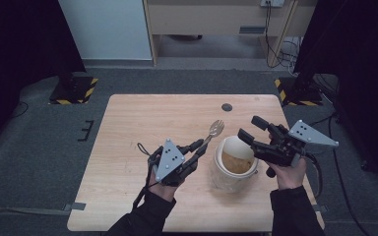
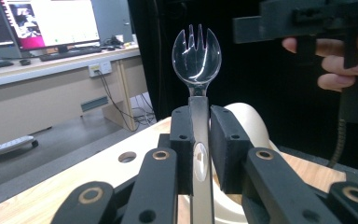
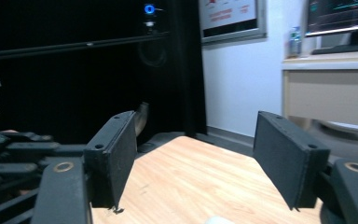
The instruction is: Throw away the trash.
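Note:
A clear plastic spork is held upright by its handle in my left gripper, which is shut on it, tines pointing away. Just right of it on the wooden table stands a cream paper cup with brownish contents. My right gripper hovers over the cup's right rim, jaws wide open with nothing between them. The left gripper view also shows the right hand and its gripper farther off.
A small round hole sits in the table near its far edge. Dark stands with striped bases flank the table's far corners. A desk with monitors is in the background.

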A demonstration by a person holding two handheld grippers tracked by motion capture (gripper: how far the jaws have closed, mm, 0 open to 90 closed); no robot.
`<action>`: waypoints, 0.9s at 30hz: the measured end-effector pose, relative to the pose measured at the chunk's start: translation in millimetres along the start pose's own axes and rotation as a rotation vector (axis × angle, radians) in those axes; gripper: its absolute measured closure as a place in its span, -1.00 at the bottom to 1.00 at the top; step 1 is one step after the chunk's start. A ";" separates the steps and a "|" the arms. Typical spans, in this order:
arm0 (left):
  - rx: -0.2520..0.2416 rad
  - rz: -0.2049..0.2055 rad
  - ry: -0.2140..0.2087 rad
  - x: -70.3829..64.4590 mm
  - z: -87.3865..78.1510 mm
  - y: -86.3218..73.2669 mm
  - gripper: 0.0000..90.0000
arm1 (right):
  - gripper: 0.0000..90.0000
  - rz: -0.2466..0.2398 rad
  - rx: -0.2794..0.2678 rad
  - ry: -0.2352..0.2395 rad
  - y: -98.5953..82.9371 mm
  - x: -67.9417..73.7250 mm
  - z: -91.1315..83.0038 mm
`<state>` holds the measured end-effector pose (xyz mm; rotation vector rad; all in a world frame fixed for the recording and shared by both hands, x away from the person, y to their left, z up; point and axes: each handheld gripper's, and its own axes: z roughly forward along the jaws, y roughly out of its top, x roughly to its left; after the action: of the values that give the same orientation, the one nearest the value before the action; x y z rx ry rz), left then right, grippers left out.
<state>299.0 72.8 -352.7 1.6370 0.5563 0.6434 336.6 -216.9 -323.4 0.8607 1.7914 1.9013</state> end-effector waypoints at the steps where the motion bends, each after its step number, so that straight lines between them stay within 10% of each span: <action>1: 0.000 0.005 -0.007 -3.6 2.6 -0.2 0.75 | -0.29 0.004 0.001 0.009 -0.7 0.7 1.0; 14: -0.011 0.020 -0.036 -19.9 15.6 1.5 0.75 | -0.03 0.029 0.058 0.076 -10.6 7.5 13.9; 27: 0.001 -0.067 -0.083 -14.7 13.6 -1.4 0.70 | 0.89 0.149 0.086 0.170 -14.7 6.1 15.3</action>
<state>297.5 53.3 -357.2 1.6316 0.5484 0.5240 340.4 -199.9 -337.0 0.9086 1.9707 2.0581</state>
